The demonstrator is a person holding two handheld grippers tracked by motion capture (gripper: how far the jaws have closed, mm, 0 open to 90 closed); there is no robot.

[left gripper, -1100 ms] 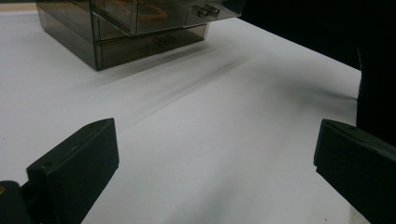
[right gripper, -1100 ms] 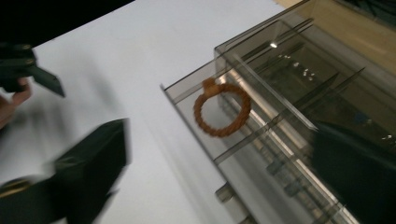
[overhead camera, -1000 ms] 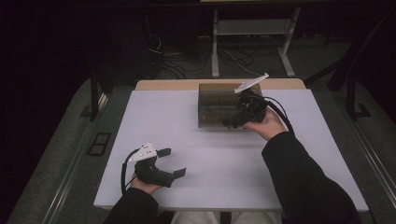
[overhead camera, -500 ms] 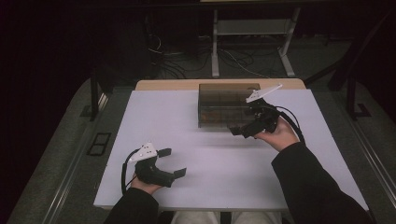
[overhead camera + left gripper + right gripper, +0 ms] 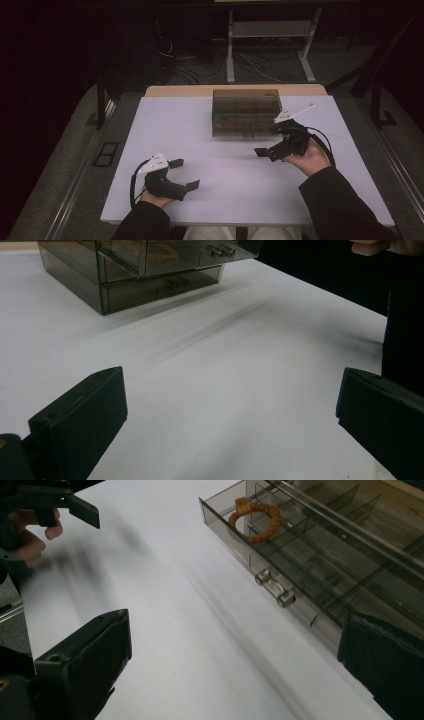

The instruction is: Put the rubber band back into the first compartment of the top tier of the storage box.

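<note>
Plainly, right gripper (image 5: 272, 148): jaws spread, empty, just short of the drawer box (image 5: 245, 112).
Left gripper (image 5: 186, 174): jaws spread, empty, well back from the box.
Bracelet (image 5: 255, 518): in the pulled-out drawer (image 5: 280, 565), ahead of the right gripper.
Risk: a careless reach could knock the drawer's knobs (image 5: 274, 588) and shove the light box.
Surface: pale table (image 5: 180, 130), bare.
Room: dark, cables on the floor beyond.

open drawer (image 5: 280, 575), orange bracelet (image 5: 255, 519) inside, perhaps braided

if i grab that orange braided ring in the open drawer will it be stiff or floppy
The braided ring looks woven, so probably light and somewhat flexible, though it holds a round shape. It lies flat in the drawer, so it seems unlikely to roll.
</note>
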